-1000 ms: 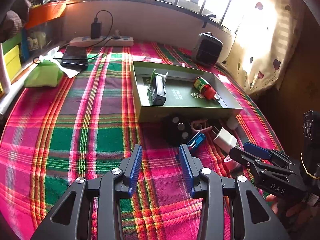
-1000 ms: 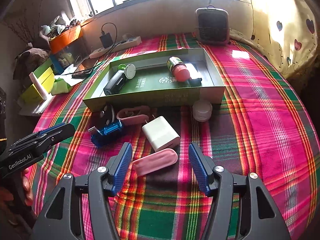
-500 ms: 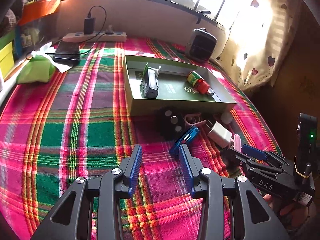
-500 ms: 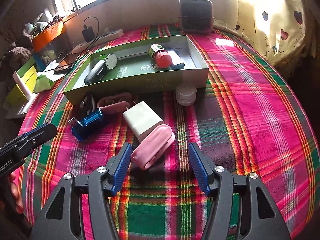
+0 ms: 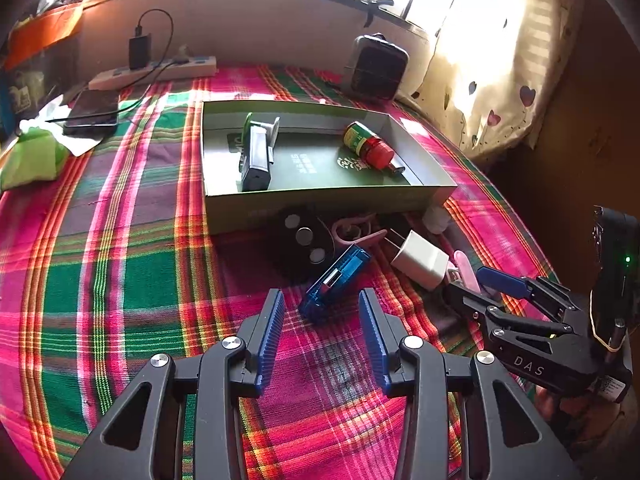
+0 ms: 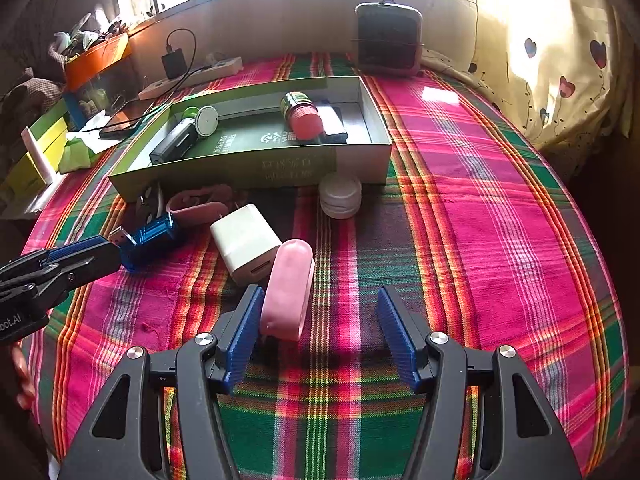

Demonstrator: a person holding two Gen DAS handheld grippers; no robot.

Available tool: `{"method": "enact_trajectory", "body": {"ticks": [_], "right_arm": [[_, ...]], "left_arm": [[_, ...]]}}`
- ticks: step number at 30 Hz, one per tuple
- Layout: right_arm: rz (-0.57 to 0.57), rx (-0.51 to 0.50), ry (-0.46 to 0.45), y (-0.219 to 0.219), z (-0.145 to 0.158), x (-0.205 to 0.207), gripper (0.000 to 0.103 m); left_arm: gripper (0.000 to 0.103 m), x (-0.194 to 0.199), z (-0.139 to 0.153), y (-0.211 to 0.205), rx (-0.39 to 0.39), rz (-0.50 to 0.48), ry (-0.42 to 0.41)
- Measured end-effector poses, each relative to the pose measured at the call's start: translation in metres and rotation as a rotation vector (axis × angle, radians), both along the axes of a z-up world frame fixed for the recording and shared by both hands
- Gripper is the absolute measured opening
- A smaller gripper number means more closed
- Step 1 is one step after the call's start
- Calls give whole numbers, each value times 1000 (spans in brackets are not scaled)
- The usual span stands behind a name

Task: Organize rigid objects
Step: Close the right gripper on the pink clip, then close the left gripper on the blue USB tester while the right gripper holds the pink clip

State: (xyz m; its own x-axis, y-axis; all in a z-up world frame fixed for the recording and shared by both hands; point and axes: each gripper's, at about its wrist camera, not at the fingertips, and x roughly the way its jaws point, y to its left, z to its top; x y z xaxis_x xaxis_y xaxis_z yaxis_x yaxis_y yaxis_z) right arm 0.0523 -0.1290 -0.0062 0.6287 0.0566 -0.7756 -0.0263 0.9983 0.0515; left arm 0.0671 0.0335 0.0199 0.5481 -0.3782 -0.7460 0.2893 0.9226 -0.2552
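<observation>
From the left wrist, the left gripper (image 5: 321, 322) is seen with its jaws apart and empty, just short of a translucent blue plastic USB card reader (image 5: 335, 278) lying in front of the shallow green cardboard box (image 5: 320, 204); it is judged light, stiff and slick, best taken across its long flat sides. From the right wrist, the right gripper (image 6: 316, 330) is seen spread wide with nothing clamped, a rounded pink plastic case (image 6: 287, 290) lying against its left pad in front of the box, probably light, smooth and best pinched across its narrow width.

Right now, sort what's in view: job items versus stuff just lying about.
Job: green box, blue card reader, white charger, pink case, white jar, black disc.
Lying about: phone, power strip, small fan, curtain.
</observation>
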Motion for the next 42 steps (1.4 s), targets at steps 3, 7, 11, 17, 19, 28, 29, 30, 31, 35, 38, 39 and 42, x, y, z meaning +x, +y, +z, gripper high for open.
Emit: {"method": "enact_trajectory", "body": {"ticks": [3,7,11,17,19,28,29,30,31,35,38,39,42], "right_arm": [[14,3,-5,-1,0,2,57],[24,-11,-10,-5,0,4,42],[29,3,-14,-14,2,5,28],[39,16,-18,-26,3,7,21],[43,16,-19,-29,2,7,21],[75,-1,-20,-37,2,9,21],[76,-2,-20,-38,2,9,21],[78,-2,-20,-38,2,9,21],[81,-1,-20,-39,2,10,21],[90,3,-20,-41,2,11,21],[95,1,-20,-40,2,12,21],[95,1,-20,-40,2,12,21],[100,0,-20,-40,1,13,21]], "left_arm": [[42,3,-1,-4,7,-7,1],[42,6,-4,-11,7,-14,14],[42,6,-3,-19,0,-25,17],[42,4,-4,-32,11,-35,24],[42,6,-6,-35,13,-35,28],[42,14,-9,-44,34,-24,24],[42,15,-9,-45,41,-22,21],[42,15,-10,-46,50,-20,16],[42,15,-10,-48,64,-22,9],[42,15,-10,-55,130,-30,-20],[42,15,-11,-57,145,-31,-28],[41,16,-11,-57,146,-31,-29],[36,17,-11,-58,156,-27,-32]]}}
